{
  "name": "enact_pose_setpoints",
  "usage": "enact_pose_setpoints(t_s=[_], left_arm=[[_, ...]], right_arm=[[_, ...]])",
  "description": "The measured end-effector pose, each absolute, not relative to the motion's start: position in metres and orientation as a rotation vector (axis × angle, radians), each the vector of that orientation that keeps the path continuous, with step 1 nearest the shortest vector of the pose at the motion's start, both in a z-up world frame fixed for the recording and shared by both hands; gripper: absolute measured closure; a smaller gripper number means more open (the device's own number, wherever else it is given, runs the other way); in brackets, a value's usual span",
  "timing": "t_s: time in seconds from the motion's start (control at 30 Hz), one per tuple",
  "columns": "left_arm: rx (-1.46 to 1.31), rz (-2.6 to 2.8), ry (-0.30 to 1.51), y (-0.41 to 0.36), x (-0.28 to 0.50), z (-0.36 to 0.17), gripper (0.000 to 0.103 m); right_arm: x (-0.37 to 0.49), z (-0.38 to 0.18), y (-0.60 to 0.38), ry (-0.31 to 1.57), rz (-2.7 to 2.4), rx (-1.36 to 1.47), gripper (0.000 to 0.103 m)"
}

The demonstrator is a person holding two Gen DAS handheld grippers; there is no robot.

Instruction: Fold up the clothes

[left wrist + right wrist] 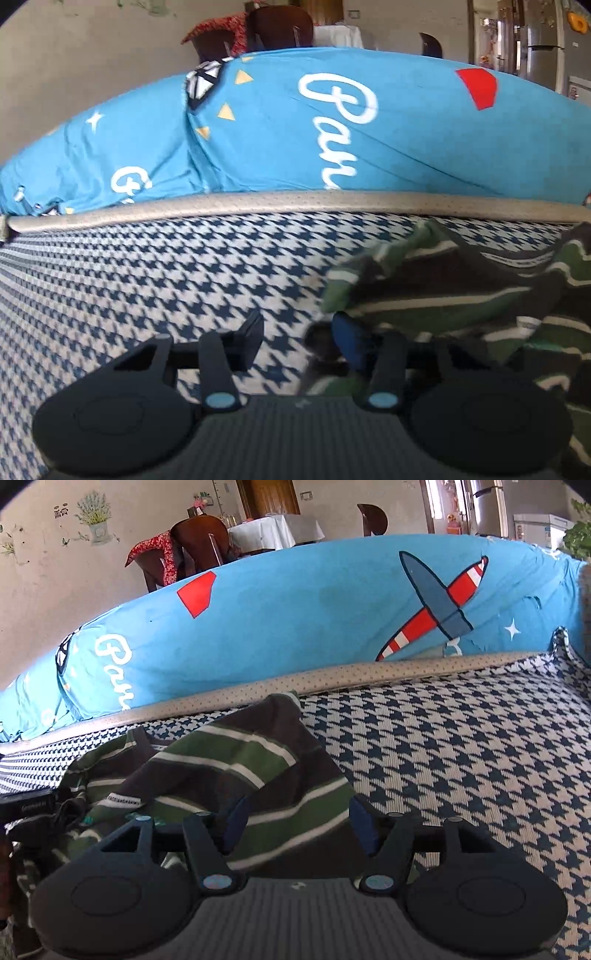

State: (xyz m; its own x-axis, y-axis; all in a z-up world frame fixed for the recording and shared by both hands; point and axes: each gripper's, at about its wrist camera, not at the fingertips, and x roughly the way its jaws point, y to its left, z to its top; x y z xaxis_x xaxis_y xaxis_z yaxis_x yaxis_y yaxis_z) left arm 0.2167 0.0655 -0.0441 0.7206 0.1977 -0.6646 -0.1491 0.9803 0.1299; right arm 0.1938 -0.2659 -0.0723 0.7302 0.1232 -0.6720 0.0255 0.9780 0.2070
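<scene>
Green-and-dark striped shirt (236,771) lies crumpled on the houndstooth cover (461,760). From my right wrist camera it fills the centre and runs out toward 9 o'clock; from the left wrist camera it sits at 3 o'clock. My right tongs (301,825) are spread wide, with shirt cloth lying between the fingers and nothing pinched. My left tongs (303,332) are spread too, the right finger touching the shirt's edge, the left one over bare cover. At 12 o'clock a blue quilt (406,147) lies behind a beige piped edge (295,205). No containers show in either view.
</scene>
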Motion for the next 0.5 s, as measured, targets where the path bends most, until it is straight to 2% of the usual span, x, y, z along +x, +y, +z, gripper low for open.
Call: enact_pose_setpoints(t_s=[0.2,0.47,0.5], left_arm=[[-0.032,0.319,0.77,0.101,0.225,-0.046,0.059],[-0.073,0.306,0.727,0.1,0.216,-0.028,0.047],[-0.087,0.29,0.727,0.099,0.215,-0.025,0.042]], right_arm=[[0.187,-0.074,-0.265,0.79,0.079,0.2,0.035],[0.184,-0.086,-0.258,0.865,0.035,0.148,0.031],[0.184,-0.088,-0.257,0.877,0.025,0.135,0.031]])
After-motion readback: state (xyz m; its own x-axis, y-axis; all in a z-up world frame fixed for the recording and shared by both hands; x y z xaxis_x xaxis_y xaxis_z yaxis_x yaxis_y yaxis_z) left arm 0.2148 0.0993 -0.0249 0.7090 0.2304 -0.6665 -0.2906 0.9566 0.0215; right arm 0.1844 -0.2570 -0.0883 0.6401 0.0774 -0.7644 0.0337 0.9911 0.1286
